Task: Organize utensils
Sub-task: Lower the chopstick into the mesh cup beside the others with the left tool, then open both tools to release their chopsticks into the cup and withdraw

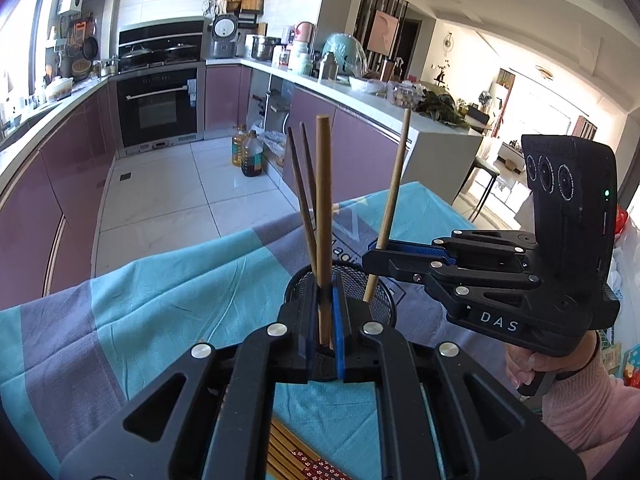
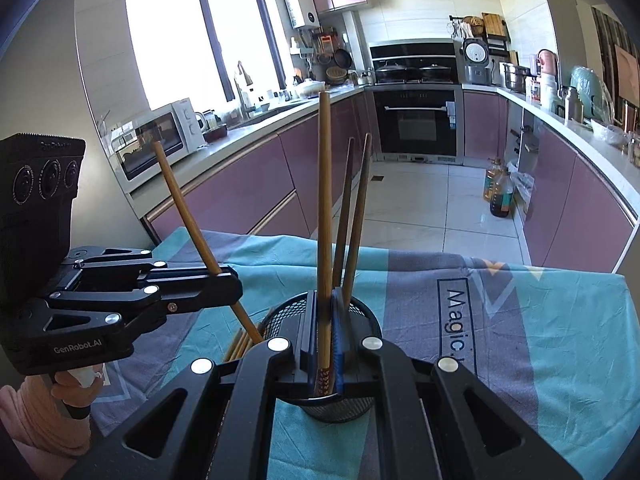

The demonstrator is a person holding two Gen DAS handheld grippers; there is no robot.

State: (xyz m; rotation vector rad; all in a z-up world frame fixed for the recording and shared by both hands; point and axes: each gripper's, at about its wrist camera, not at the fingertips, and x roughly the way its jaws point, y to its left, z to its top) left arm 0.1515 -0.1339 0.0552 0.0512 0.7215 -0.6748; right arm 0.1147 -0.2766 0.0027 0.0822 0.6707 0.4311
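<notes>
A black mesh holder (image 1: 372, 292) (image 2: 352, 320) stands on the cloth-covered table. Two dark chopsticks (image 1: 302, 196) (image 2: 354, 216) stand in it. My left gripper (image 1: 326, 320) is shut on a light wooden chopstick (image 1: 323, 216), held upright over the holder; in the right wrist view that gripper (image 2: 228, 284) grips a slanted chopstick (image 2: 188, 216). My right gripper (image 2: 326, 332) is shut on another light chopstick (image 2: 325, 216), upright over the holder; in the left wrist view it (image 1: 374, 254) holds the slanted one (image 1: 394, 200).
More chopsticks lie on the table near the holder (image 1: 292, 456) (image 2: 240, 344). The teal and grey cloth (image 1: 180, 288) (image 2: 520, 320) covers the table. Kitchen cabinets, an oven and oil bottles (image 1: 248, 152) on the floor lie beyond.
</notes>
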